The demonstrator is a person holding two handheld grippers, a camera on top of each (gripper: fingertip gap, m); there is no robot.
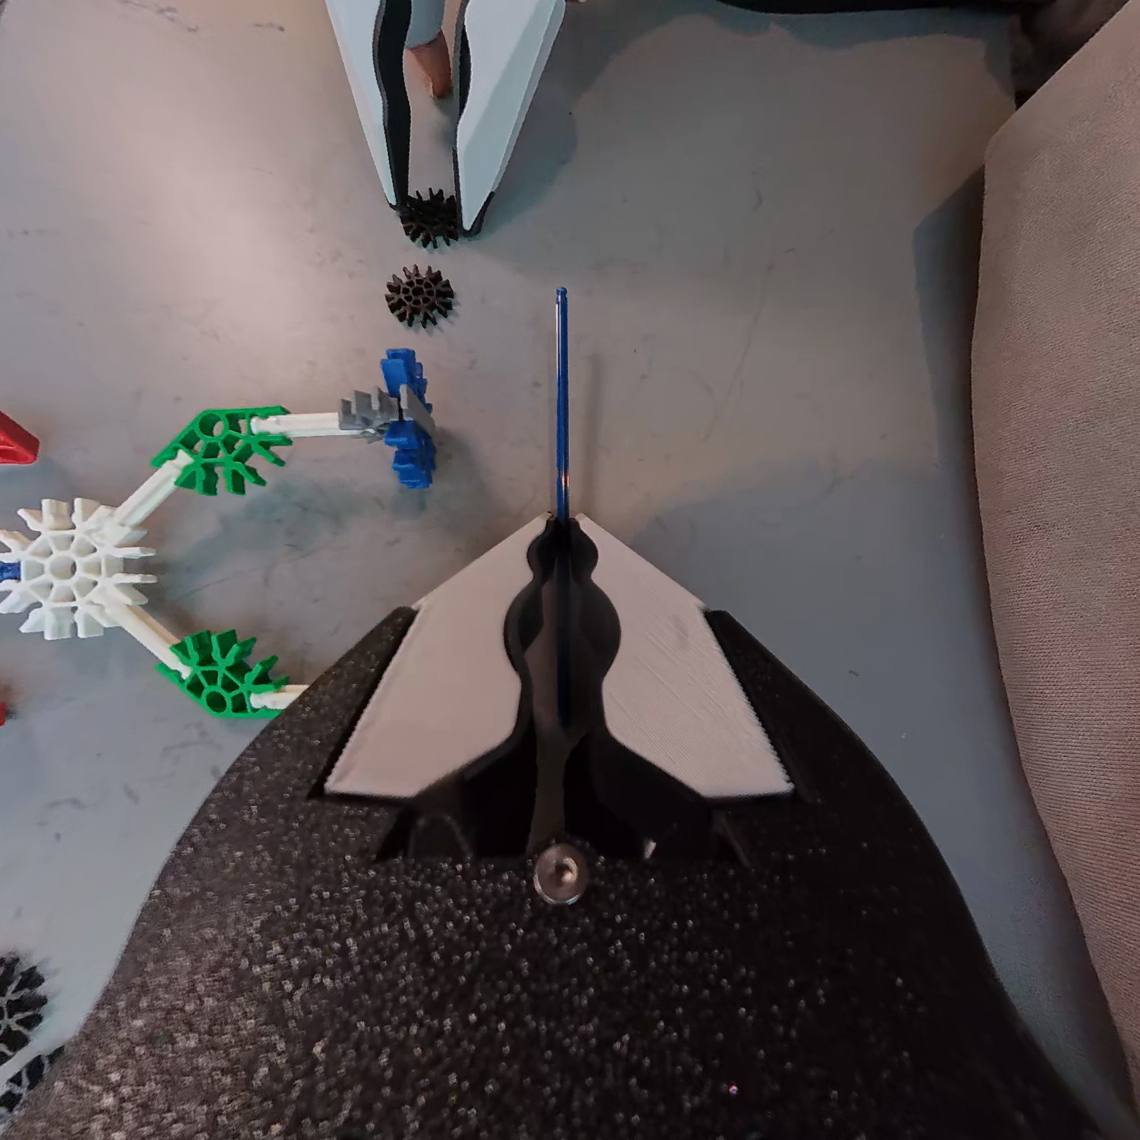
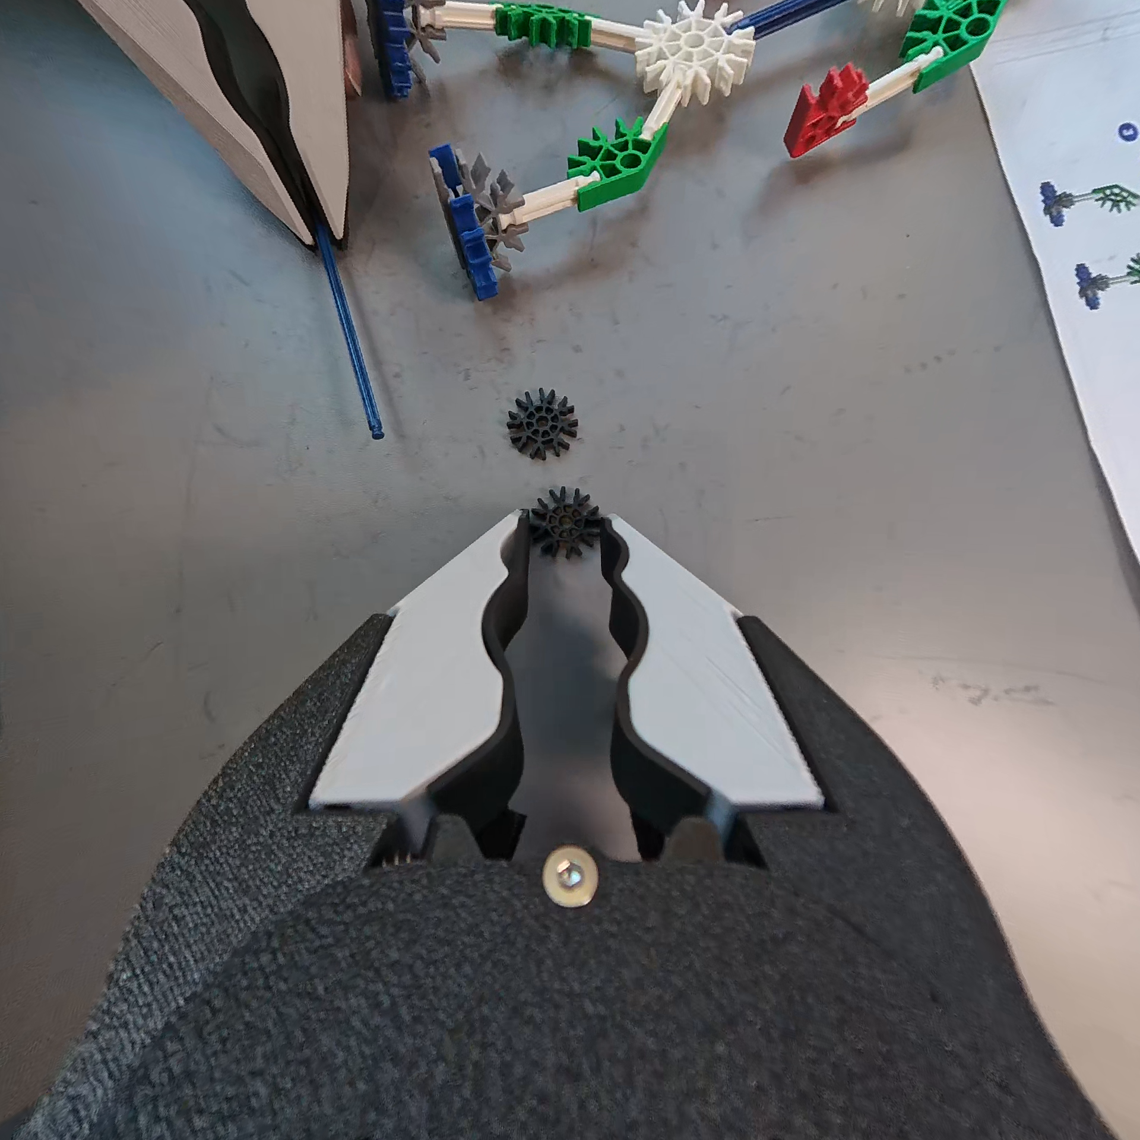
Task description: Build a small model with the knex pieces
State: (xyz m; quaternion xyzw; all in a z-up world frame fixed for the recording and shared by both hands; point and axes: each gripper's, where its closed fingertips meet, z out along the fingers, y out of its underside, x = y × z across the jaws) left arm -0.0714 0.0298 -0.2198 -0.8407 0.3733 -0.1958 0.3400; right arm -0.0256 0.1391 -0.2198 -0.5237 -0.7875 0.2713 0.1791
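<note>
Grey, scuffed tabletop carries a toy build of white rods, green connectors and a white snowflake hub, with a red connector at one end. The left gripper points forward, low over the table, its jaws pressed tight on a thin blue rod that sticks straight out past the tips. The right gripper faces it from the opposite side, jaws narrowed against a small black spiked connector caught between the tips. A second black connector lies loose just beyond it. A printed instruction sheet with small pictures lies at the right edge; its print is too small to read.
</note>
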